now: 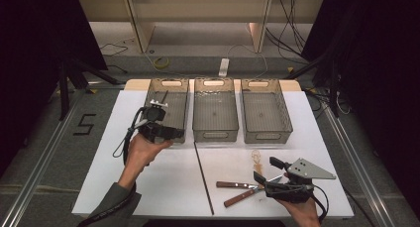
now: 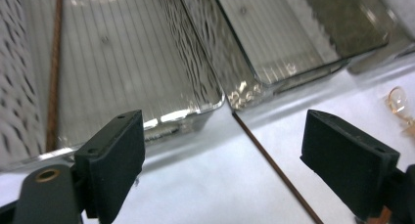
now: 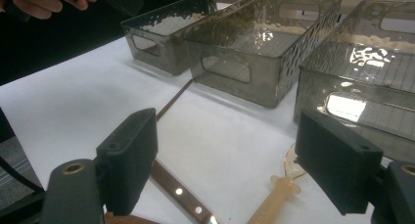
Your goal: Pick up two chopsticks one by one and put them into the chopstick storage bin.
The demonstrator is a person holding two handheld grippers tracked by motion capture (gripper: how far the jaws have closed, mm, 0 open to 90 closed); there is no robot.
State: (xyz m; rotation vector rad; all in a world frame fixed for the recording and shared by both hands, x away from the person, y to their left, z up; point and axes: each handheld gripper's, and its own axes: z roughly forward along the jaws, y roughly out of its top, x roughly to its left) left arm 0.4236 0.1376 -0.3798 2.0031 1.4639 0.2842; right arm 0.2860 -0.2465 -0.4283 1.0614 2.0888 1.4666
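Three clear ribbed bins (image 1: 215, 133) in a row, wooden-handled utensils (image 1: 240, 190) flat on white table nearby

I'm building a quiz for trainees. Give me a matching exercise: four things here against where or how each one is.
1 left bin
2 middle bin
3 spoon
4 left gripper

A empty
B open, over a bin's front edge
C holds a thin brown stick
D lying on the table

Pairs: 1-C, 2-A, 3-D, 4-B
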